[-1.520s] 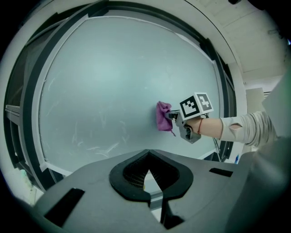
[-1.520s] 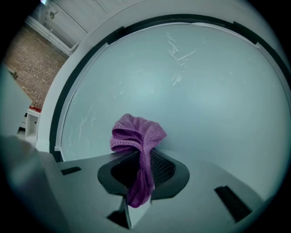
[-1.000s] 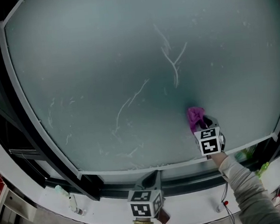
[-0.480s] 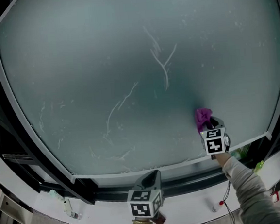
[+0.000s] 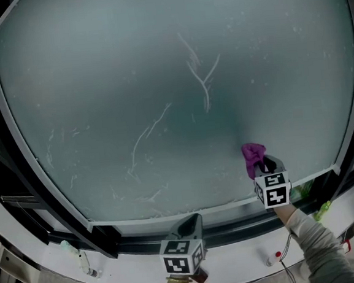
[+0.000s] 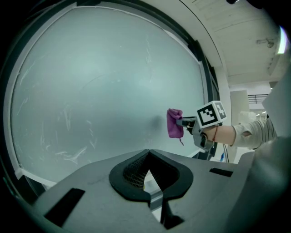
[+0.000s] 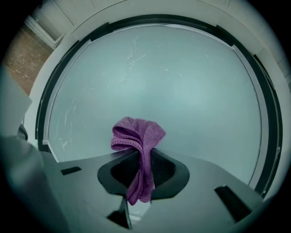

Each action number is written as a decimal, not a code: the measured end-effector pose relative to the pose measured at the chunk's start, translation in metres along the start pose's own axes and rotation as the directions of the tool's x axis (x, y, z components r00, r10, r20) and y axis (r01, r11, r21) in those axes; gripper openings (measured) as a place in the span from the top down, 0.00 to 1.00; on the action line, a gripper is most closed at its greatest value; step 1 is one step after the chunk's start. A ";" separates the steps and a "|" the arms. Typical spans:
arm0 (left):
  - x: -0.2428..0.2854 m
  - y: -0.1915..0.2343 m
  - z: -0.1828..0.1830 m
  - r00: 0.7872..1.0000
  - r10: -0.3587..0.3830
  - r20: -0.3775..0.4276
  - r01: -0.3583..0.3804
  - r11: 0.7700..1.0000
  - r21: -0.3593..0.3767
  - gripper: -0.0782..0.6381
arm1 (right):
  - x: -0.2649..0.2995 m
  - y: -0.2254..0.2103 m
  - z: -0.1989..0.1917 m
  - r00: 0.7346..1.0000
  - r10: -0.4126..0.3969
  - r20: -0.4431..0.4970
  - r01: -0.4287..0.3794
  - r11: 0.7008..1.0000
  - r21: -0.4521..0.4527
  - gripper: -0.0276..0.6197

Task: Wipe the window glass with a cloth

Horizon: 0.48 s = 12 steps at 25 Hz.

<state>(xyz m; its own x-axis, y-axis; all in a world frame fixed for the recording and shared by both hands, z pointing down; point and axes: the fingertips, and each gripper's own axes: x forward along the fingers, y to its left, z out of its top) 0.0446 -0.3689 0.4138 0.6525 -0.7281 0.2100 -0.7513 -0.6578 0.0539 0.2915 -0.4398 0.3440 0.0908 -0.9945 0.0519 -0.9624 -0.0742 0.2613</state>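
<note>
A large pane of frosted window glass fills the head view, with white streaks across its middle and lower left. My right gripper is shut on a purple cloth and holds it against the glass near the lower right corner. In the right gripper view the purple cloth bunches up out of the shut jaws, with a tail hanging down. My left gripper hangs below the sill, away from the glass, with its jaws closed on nothing. The left gripper view shows the cloth and the right gripper at the right.
A dark frame borders the glass along its bottom and sides. On the white sill below lie a small bottle at the left and green items at the right. A grey sleeve reaches in from the lower right.
The right gripper with the cloth has slid down the glass, toward the bottom frame. The left gripper has stayed where it was.
</note>
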 end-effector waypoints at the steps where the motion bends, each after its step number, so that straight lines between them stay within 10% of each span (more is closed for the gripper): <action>1: -0.002 0.000 0.001 1.000 0.000 0.004 0.000 1.000 0.001 0.88 | -0.007 0.005 0.000 1.000 0.014 0.005 -0.014 1.000 0.003 0.87; 12: -0.029 -0.006 -0.013 1.000 0.002 0.017 -0.002 1.000 0.002 0.88 | -0.099 0.072 -0.013 0.986 0.159 0.044 -0.160 0.987 0.018 0.87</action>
<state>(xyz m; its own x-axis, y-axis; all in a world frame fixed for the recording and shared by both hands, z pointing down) 0.0287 -0.3412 0.4196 0.6526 -0.7328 0.1930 -0.7525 -0.6566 0.0512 0.2169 -0.3455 0.3698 -0.0746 -0.9959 0.0506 -0.9690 0.0843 0.2322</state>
